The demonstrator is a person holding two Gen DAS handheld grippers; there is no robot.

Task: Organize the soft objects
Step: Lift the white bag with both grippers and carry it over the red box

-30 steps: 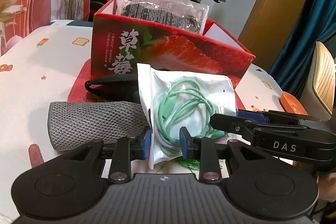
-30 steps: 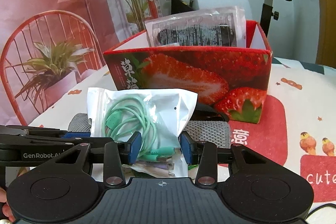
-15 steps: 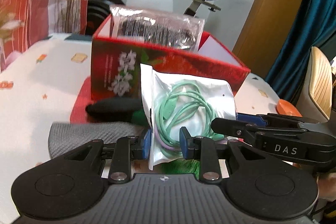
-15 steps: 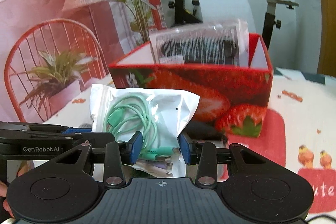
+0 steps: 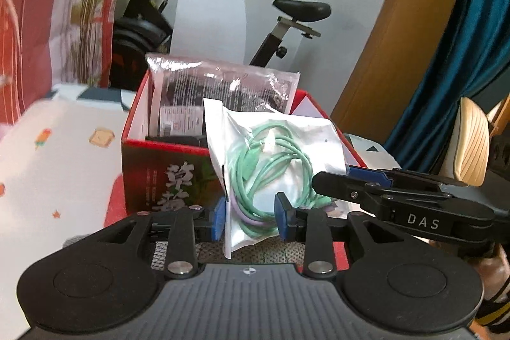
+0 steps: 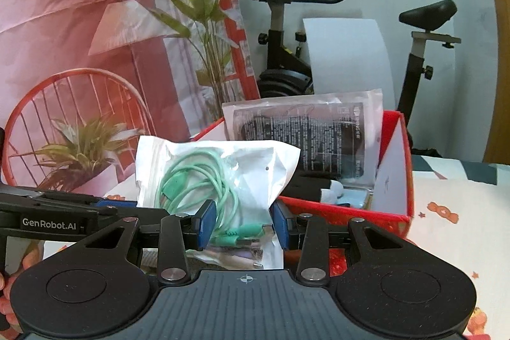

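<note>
Pouch of coiled green cable, held jointly between my two claws, now raised to the level of the box rim rather than low over the table. Nearest the lens in the left wrist view, my left gripper is clamped on the pouch's lower edge, its blue pads pressing the plastic from both sides; my right gripper grips the same pouch by the end where the plugs lie, and in the left view it reaches in from the right with its fingers closed on the bag's corner. A second ago the grey mesh pad lay in plain view below the pouch on the tablecloth; now only a strip of it shows beneath the left claw, and the whole scene has dropped in frame, so I judge that both claws have lifted. Beyond the pouch stands the red strawberry box, whose open interior is now visible from above in both views, with a clear printed packet already standing inside against its far wall. I judge the carry nearly done: the pouch hangs just before the near wall and must pass over it before release.
</note>
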